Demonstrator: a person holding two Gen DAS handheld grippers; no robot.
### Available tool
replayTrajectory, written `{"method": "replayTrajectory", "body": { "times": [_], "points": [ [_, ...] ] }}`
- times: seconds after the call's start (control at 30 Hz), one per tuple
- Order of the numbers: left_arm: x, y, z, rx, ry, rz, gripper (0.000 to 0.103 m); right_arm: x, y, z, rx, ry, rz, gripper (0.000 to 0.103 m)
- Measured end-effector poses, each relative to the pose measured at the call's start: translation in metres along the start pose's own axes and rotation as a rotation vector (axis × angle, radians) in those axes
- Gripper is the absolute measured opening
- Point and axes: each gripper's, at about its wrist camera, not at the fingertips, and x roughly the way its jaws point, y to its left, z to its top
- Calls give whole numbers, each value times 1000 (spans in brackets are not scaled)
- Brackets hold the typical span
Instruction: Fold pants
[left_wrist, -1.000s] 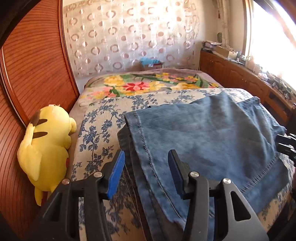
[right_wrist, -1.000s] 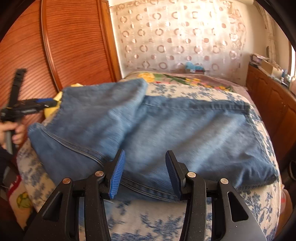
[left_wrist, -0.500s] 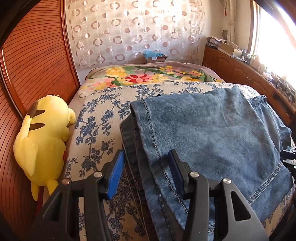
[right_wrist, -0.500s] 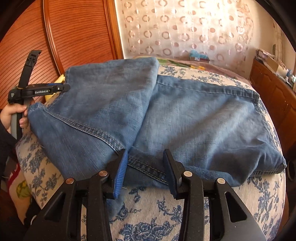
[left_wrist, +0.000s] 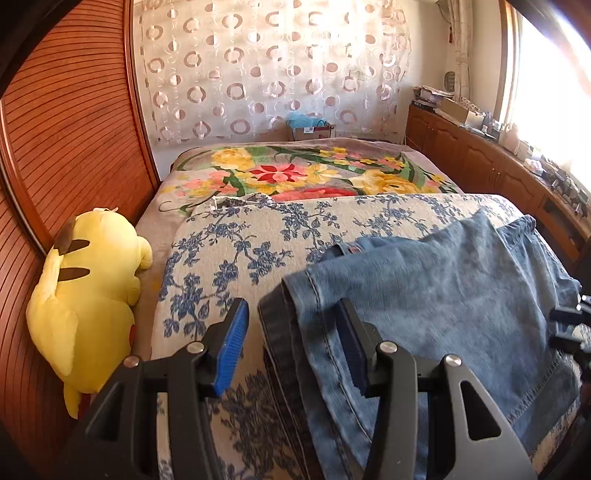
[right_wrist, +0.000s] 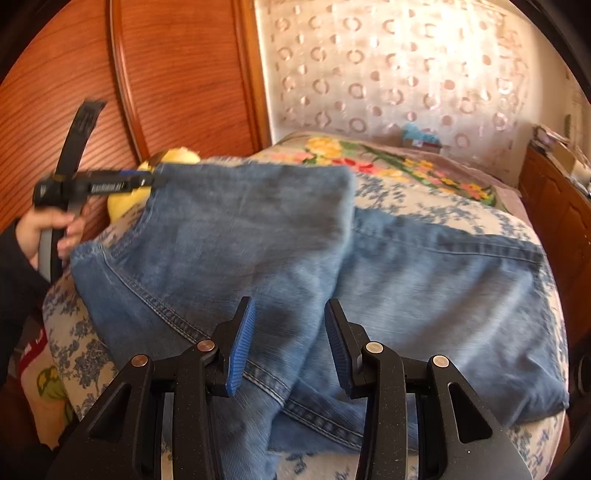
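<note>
Left wrist view: left gripper (left_wrist: 293, 341) half-open over jeans (left_wrist: 436, 306) on the bed (left_wrist: 236, 243), yellow plush (left_wrist: 85, 291) beside; right gripper (right_wrist: 290, 341), just narrowed, straddles denim without pinching.

Left tool (left_wrist: 291, 308) jaws apart; right tool (right_wrist: 290, 302) jaws just closing partway, pants (right_wrist: 258, 229) between.

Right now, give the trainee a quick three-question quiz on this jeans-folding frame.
1. True or false: the plush toy lies on top of the jeans.
2. What pattern covers the bedspread under the jeans? A) blue floral B) red stripes C) plain grey
3. Fill in: in the left wrist view, the left gripper straddles the jeans' ____ edge.

Key: 1 false, it lies beside the wooden panel; 2 A; 3 left.
</note>
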Motion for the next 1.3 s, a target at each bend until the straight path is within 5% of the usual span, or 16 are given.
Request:
{"method": "replayTrajectory", "body": {
  "times": [0.13, 0.23, 0.3, 0.5, 0.77, 0.87, 1.0, 1.3],
  "points": [
    [9, 5, 8, -2, -7, -29, 47, 20, 0, -4, 0, 64, 6, 39],
    [14, 8, 12, -6, -1, -56, 36, 25, -5, -8, 18, 74, 22, 39],
    [18, 7, 13, 4, 3, -74, 20, 26, -6, -10, 24, 73, 24, 39],
    [26, 2, 15, 43, 21, -57, 5, 26, -2, -14, 15, 71, 13, 39],
    [26, 4, 22, 13, 7, -25, 6, 25, -2, -15, 19, 78, 15, 40],
    [14, 0, 20, 19, -4, -6, 11, 24, 0, -15, 17, 74, 10, 39],
    [-12, -12, 15, 50, -40, -18, 41, 19, 1, -13, 14, 58, -1, 39],
    [-58, -63, -10, 105, -90, -114, 67, -5, 13, -18, 8, 16, 3, 40]
  ]
}}
